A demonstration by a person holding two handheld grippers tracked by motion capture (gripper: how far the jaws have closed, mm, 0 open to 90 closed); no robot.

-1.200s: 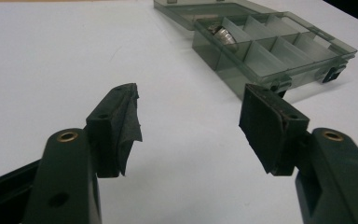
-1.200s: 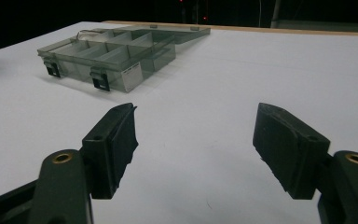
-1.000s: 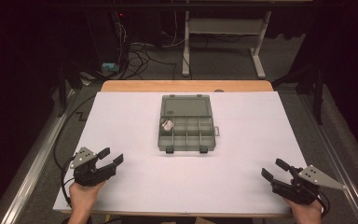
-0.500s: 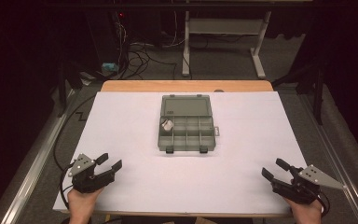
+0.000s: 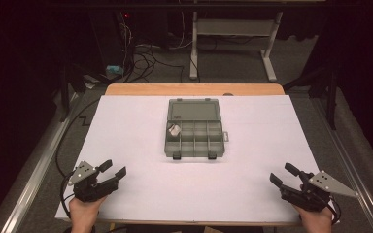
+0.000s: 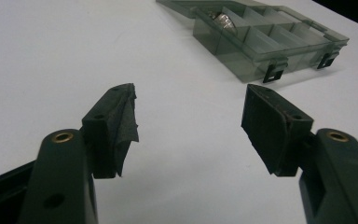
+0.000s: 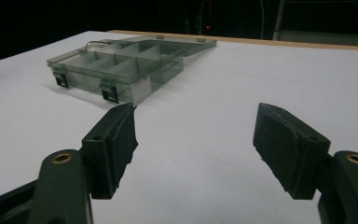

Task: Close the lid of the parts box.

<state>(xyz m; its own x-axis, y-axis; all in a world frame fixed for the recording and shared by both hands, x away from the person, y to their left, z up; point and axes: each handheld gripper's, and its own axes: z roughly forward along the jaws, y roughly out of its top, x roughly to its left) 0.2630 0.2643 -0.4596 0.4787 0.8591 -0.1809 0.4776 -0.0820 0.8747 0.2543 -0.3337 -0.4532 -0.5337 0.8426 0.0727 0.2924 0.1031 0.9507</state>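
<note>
A clear grey compartment box [image 5: 194, 128] lies open in the middle of the white table, its lid folded back on the far side. A small shiny object [image 5: 174, 129] rests in its far-left compartment. My left gripper [image 5: 112, 170] stands open near the front left corner, nothing between its jaws. My right gripper [image 5: 284, 174] stands open near the front right corner, also holding nothing. The left gripper view has the box [image 6: 265, 38] ahead to the right; the right gripper view has the box [image 7: 121, 63] ahead to the left. Both grippers are far from the box.
White paper [image 5: 126, 131] covers the table, whose wooden far edge [image 5: 194, 89] shows beyond it. Metal rails run along both sides. Cables and a desk frame [image 5: 233, 48] stand on the dark floor behind.
My left gripper has drawn back toward the front left edge of the table. The right gripper and the box have stayed put.
</note>
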